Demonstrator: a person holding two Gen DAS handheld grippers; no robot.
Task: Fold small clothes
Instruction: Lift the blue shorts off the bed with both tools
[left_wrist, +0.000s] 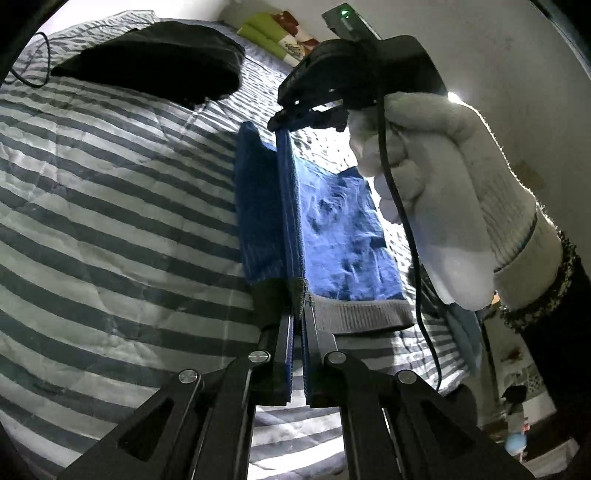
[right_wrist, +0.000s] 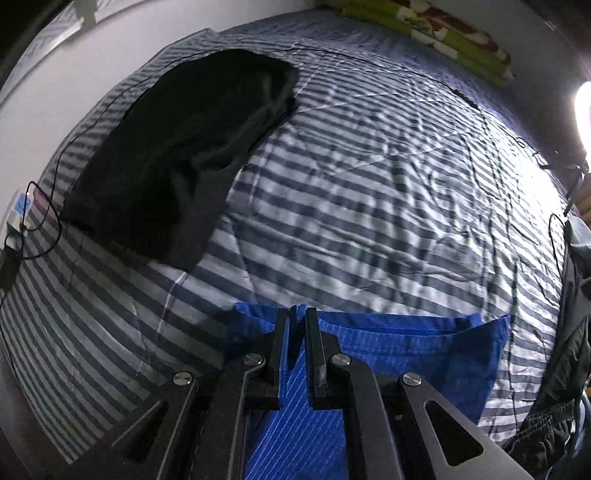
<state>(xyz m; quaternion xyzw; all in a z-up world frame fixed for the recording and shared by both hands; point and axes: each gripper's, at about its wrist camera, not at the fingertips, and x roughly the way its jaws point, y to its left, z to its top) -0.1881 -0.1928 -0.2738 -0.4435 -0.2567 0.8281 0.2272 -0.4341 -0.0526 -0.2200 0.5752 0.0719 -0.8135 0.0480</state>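
Looking through the left wrist camera, I lose much to shadow: the black garment (left_wrist: 155, 55) at the far end of the striped bed (left_wrist: 92, 221) is a dark mass with no detail, and the clutter at the right edge is too dim to name. My left tongs (left_wrist: 297, 291) are nearly closed, pinching a fold of the blue shorts (left_wrist: 343, 236) right at the grey waistband (left_wrist: 365, 314); the cloth runs up in a taut ridge to the right tongs (left_wrist: 282, 123), which grip its other end. A white-gloved hand (left_wrist: 436, 192) wraps the right handle, with a black cable (left_wrist: 406, 236) hanging across it and hiding part of the shorts behind. The shorts' lower layer rests on the bed.

Through the right wrist camera, my right tongs (right_wrist: 298, 317) show a narrow gap, clamped on the blue cloth's top edge (right_wrist: 388, 347). The shorts spread below and right, and the tongs' own frame covers their near part. A bright lamp (right_wrist: 583, 114) washes out the right side. The black garment (right_wrist: 184, 155) lies well apart, up left, its folds unreadable. A dark jacket (right_wrist: 569, 332) is cut off at the right edge.
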